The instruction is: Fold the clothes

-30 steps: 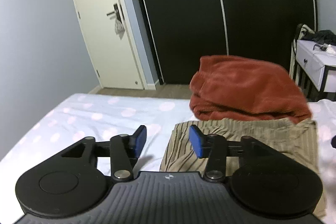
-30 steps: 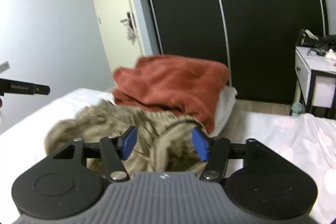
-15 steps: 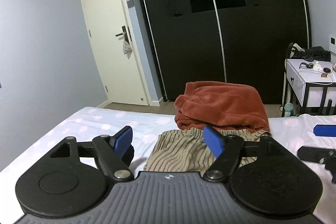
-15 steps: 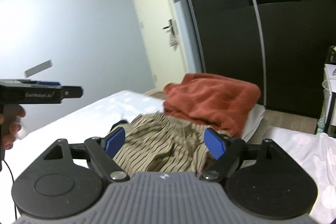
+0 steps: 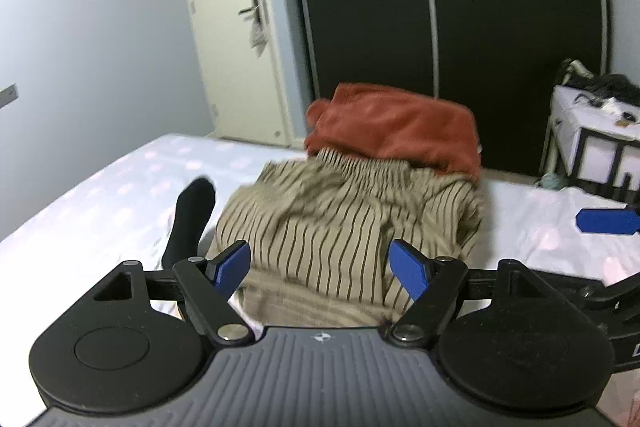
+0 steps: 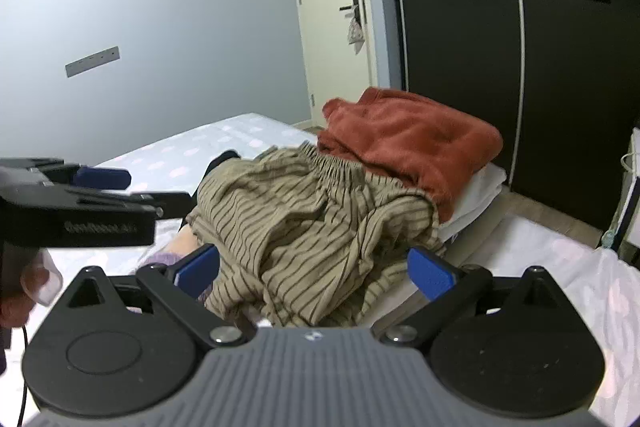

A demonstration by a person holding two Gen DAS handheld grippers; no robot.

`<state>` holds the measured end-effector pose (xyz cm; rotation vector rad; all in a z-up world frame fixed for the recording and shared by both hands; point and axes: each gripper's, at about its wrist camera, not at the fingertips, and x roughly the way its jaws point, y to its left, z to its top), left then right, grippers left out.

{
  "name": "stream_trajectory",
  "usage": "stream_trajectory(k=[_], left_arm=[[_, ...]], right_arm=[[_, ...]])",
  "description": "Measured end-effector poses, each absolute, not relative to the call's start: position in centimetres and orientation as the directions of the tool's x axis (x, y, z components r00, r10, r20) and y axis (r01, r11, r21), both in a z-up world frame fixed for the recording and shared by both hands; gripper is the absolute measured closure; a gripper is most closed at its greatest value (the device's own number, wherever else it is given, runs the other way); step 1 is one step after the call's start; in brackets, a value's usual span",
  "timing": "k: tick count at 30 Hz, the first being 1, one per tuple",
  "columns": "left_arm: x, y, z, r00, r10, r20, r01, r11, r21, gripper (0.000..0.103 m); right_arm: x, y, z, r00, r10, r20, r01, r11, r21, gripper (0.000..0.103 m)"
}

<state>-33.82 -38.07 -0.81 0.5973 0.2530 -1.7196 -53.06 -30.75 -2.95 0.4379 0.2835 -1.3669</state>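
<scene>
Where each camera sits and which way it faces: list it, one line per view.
Left wrist: sits on the left gripper, looking along its open fingers over the striped beige garment toward the dark wardrobe; the right gripper's blue pad pokes in from the right edge.
Right wrist: sits on the right gripper, jaws opening with nothing pressed between them, facing the same heap; the left gripper and the hand holding it show at left.
Shared: the striped garment, rust-red garment, bed, door and wardrobe.

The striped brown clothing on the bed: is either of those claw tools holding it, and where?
Neither. The left gripper and the opening right gripper stand wide, pads clear of the striped garment lying loose.
</scene>
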Motion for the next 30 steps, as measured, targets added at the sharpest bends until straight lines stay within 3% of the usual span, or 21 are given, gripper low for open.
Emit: stream_trajectory(k=[15, 30], left_arm=[[-35.1, -38.9, -4.0, -0.064, -0.807, -0.587, 0.977, -0.172, 0.130, 0.027], [-34.8, -38.4, -3.5, -0.069, -0.811, -0.581, 0.976, -0.176, 0.129, 0.027]], right_arm=[[-53.5, -31.7, -4.4, 0.194, -0.866, -0.461, 0.981, 0.156, 0.119, 0.001], [-52.8, -31.8, -4.6, 0.209, -0.859, -0.468, 0.978, 0.174, 0.118, 0.001]])
